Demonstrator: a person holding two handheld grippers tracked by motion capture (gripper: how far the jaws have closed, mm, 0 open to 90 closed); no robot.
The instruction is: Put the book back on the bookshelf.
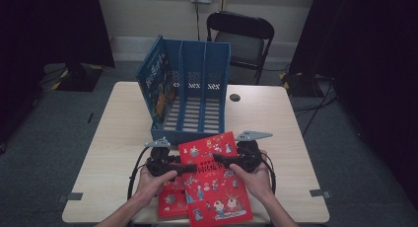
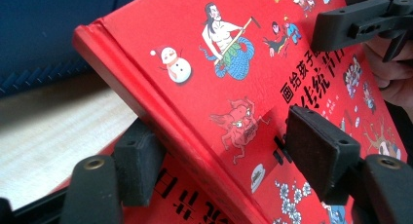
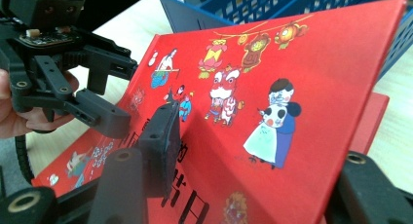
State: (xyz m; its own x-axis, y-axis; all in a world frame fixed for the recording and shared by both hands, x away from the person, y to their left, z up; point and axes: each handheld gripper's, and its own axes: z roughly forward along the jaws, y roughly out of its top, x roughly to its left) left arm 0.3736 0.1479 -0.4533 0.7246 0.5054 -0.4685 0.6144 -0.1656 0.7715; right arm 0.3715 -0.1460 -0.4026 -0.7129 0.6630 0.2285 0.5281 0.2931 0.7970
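Note:
A red picture book is held tilted above the table's near edge, spine to the left. My left gripper is shut on its spine edge, one pad flat on the cover and the other under the spine. My right gripper is shut on the opposite edge, one pad on the cover and the other jaw behind the book. Beneath it a second red book lies flat on the table. In the right gripper view the left gripper clasps the book's far edge.
A blue three-slot file rack stands just beyond the book at the table's middle, with a blue-covered book in its leftmost slot. The light wooden table has bare room to the right. A black folding chair stands behind it.

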